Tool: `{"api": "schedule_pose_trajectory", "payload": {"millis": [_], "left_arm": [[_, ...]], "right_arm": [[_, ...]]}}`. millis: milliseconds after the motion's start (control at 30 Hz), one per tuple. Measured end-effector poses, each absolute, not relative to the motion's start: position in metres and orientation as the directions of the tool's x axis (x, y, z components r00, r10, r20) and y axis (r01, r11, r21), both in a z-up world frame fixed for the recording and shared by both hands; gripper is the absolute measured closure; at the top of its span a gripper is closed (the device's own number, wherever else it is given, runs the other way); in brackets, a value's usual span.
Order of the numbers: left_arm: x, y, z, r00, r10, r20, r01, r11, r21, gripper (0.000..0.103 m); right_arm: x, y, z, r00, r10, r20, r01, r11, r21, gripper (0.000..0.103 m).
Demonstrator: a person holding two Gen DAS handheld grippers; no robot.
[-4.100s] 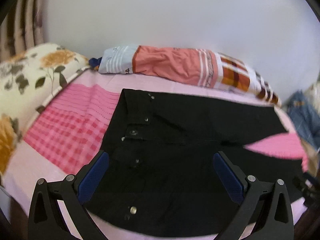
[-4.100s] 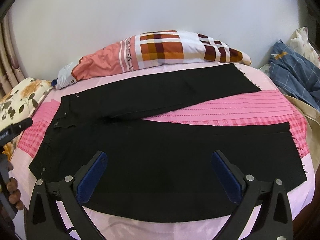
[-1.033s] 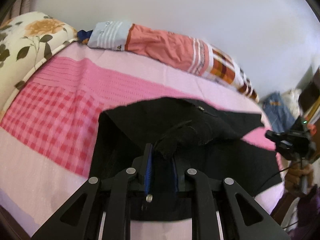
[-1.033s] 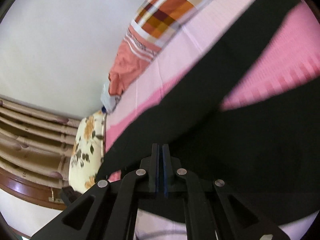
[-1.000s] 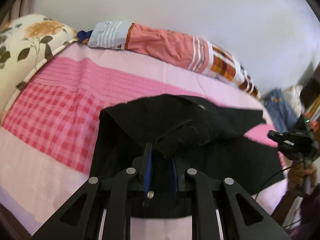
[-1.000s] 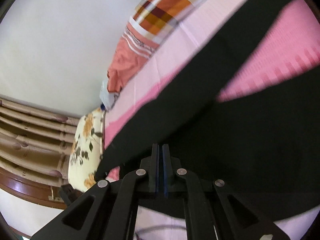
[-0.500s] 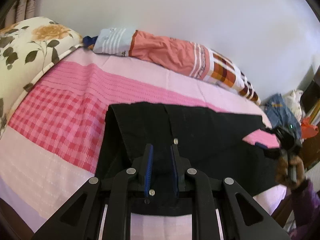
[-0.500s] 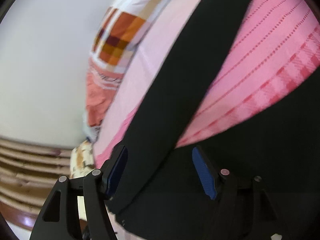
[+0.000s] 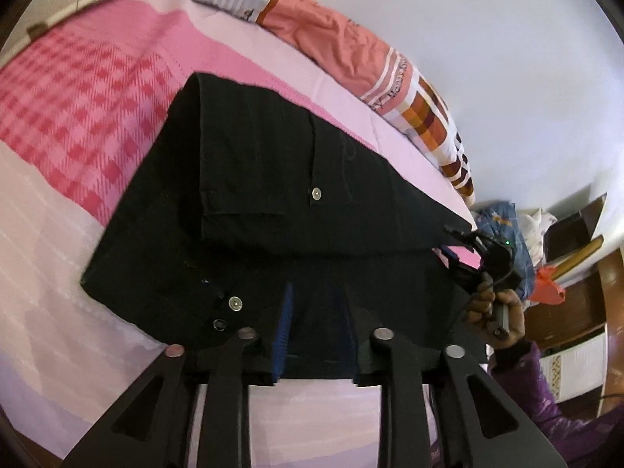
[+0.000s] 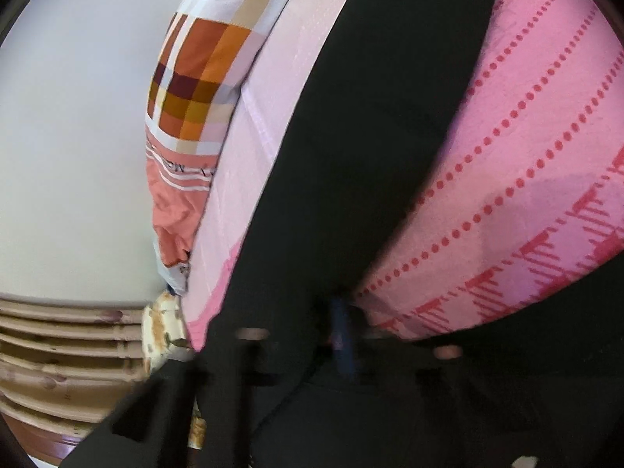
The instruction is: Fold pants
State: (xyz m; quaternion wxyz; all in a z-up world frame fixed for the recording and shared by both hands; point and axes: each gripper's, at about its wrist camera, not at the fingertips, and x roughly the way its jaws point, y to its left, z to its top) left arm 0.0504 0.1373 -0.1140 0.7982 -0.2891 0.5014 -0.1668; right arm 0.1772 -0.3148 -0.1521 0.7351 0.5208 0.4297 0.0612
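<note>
Black cloth, the pants point(image 9: 296, 179), lies on the bed point(image 9: 70, 202), which is spread with a pink checked and striped cover. The waist end sits near the left gripper point(image 9: 318, 312); a leg runs away toward the wall past the orange patchwork bolster point(image 9: 351, 50).

Change noted: four seconds ago the garment lay flat with both legs splayed apart. A second ago the left gripper held a bunch of waistband aloft. Now that near half is laid over the far half, the snap button point(image 9: 316, 194) and pocket flap facing up, with the lower layer's waistband studs point(image 9: 235, 303) showing at the near edge. The first lengthwise fold appears made at the waist.

Left gripper: jaws opening, blue pads parted, black cloth between them but not pinched. It reads as released.

Right gripper point(image 10: 343, 335): seen also from the left wrist view point(image 9: 474, 251), in the person's hand point(image 9: 497, 312) at the far hem. A half second ago its jaws stood wide; they are now closing. Its own view is blurred, and dark cloth lies around the blue pad, so whether the leg is grasped cannot be told.

Judgement: pink cover still shows between the two legs at the right, so the legs are not yet aligned there. The lengthwise fold is only partly complete; crosswise folds remain.
</note>
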Motion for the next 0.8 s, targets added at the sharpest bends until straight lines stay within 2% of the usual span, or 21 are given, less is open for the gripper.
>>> {"api": "schedule_pose_trajectory", "payload": {"millis": [100,167,433,567,800], "left_arm": [[0.053,0.139,-0.120,0.428,-0.568,-0.703,-0.065,0.756,-0.651,0.057],[0.053,0.141,-0.126,0.429,-0.579,-0.693,-0.098,0.733,-0.673,0.055],[0.055,0.154,-0.142,0.475,-0.602,-0.641,-0.211,0.629,-0.748,0.051],[0.063,0.150,-0.147,0.478,-0.592,-0.649,-0.238,0.624,-0.744,0.051],[0.085,0.147,-0.158,0.510,-0.623,-0.593,-0.264,0.543,-0.797,0.050]], "right_arm": [[0.168,-0.312,-0.141,0.650,0.519,-0.554,0.313,0.482,0.818,0.095],[0.165,-0.312,-0.136,0.661,0.519,-0.542,0.294,0.485,0.824,0.095],[0.157,-0.310,-0.131,0.674,0.549,-0.495,0.269,0.442,0.856,0.096],[0.149,-0.305,-0.129,0.672,0.575,-0.466,0.249,0.417,0.874,0.097],[0.146,-0.299,-0.132,0.660,0.592,-0.463,0.236,0.421,0.876,0.097]]}}
